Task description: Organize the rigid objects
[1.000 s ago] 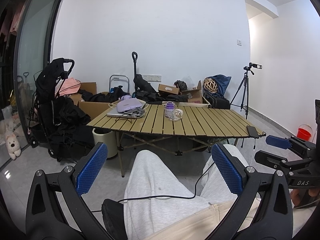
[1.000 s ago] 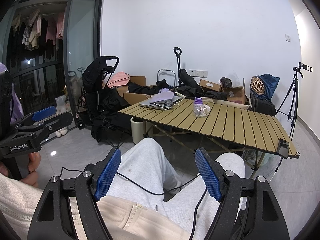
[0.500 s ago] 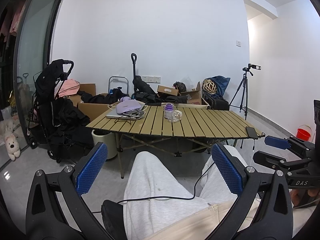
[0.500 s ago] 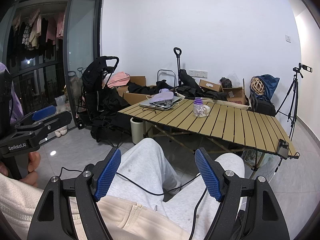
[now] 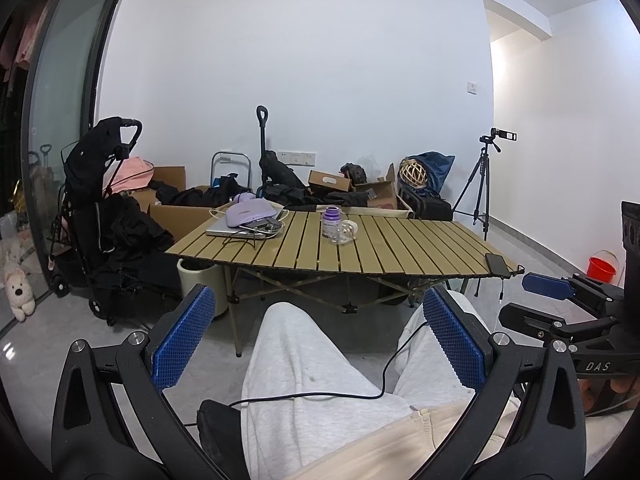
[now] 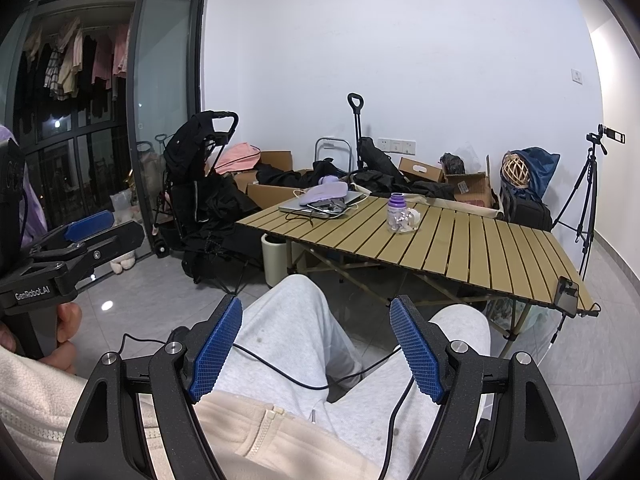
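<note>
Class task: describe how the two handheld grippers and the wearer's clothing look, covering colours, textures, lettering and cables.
The left gripper and right gripper have black frames, silver bolts and blue waffle-textured finger pads. White lettering reads "DAS" on the right gripper's side and "GenRobot.AI" on the left's. A thin black cable crosses the light grey trousers; the cream fleece jacket has a zip.

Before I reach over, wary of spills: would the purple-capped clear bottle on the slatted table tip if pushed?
The purple-capped clear bottle stands upright and is taller than wide, so probably tippy. The gaps in the slatted wooden table might catch its base.
</note>
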